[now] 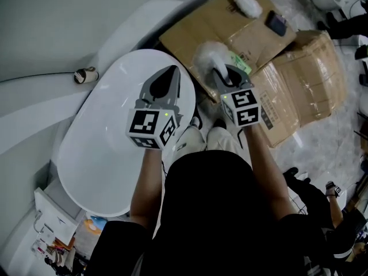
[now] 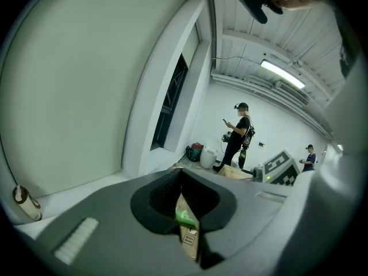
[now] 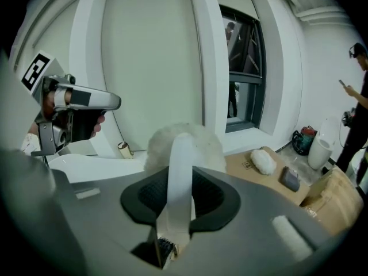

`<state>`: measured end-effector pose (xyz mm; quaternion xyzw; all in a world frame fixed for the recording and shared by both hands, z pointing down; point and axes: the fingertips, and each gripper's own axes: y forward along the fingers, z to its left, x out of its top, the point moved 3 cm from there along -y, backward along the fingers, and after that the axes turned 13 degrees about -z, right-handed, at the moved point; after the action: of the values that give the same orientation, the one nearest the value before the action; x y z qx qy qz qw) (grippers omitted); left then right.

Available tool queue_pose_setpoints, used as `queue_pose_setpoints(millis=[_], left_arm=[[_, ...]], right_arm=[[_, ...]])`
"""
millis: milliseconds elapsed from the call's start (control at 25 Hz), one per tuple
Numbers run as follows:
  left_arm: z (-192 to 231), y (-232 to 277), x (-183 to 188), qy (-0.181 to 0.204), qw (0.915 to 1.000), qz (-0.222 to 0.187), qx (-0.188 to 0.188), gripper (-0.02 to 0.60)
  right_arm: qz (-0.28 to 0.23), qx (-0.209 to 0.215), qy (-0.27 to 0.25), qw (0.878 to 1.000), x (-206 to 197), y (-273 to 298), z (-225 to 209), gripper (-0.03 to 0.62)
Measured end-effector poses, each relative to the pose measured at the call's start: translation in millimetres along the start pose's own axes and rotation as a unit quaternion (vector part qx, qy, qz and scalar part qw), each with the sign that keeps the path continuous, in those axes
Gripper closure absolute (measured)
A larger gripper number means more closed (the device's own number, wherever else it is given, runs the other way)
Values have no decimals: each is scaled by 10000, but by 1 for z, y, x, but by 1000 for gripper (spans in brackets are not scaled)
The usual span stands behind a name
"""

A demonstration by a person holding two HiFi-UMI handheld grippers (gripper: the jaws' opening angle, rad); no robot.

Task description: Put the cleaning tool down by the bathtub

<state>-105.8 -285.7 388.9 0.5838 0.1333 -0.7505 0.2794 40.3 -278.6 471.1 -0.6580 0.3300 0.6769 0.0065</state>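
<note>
The right claw (image 1: pixel 223 76) is clamped on the white handle of the cleaning tool (image 1: pixel 208 55). In the right gripper view the handle runs up between the two jaws to the tool's fluffy white head (image 3: pixel 184 145). The tool is held over the near edge of a flattened sheet of cardboard (image 1: pixel 190 36), just beside the rim of the white bathtub (image 1: pixel 98 148). Whether its head touches the cardboard cannot be told.

The left claw (image 1: pixel 170 72) hangs over the bathtub with its jaws together and nothing between them. Only a thin slit shows between them in the left gripper view.

Farther along the cardboard lie a second fluffy white pad (image 1: pixel 248 3) and a small dark object (image 1: pixel 276 22), well apart from the held tool. A taped cardboard box (image 1: pixel 310 79) stands to the right of the sheet. A small bottle (image 1: pixel 85 75) lies on the ledge beyond the tub's far rim
</note>
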Motion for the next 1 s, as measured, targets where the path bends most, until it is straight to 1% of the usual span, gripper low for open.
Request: queue_pose_setpoints(millis=[240,480,720,1000], left_arm=[[15,12,-11,42,9997,179,-130,583],[21,17,-30,8,9994,322,-118,583],[25,19,-54,-44,9987,506,21,583],[37,29,-93,-236,9966,738,276,583]], right_arm=[[197,-29,46,9998,-18,27,-1,500],[386,-15,79,9992,-49,50,-9,500],[458,61,326,9984,-69,72,-14,500],[708,144,327,9969,-108,98,-30,500]])
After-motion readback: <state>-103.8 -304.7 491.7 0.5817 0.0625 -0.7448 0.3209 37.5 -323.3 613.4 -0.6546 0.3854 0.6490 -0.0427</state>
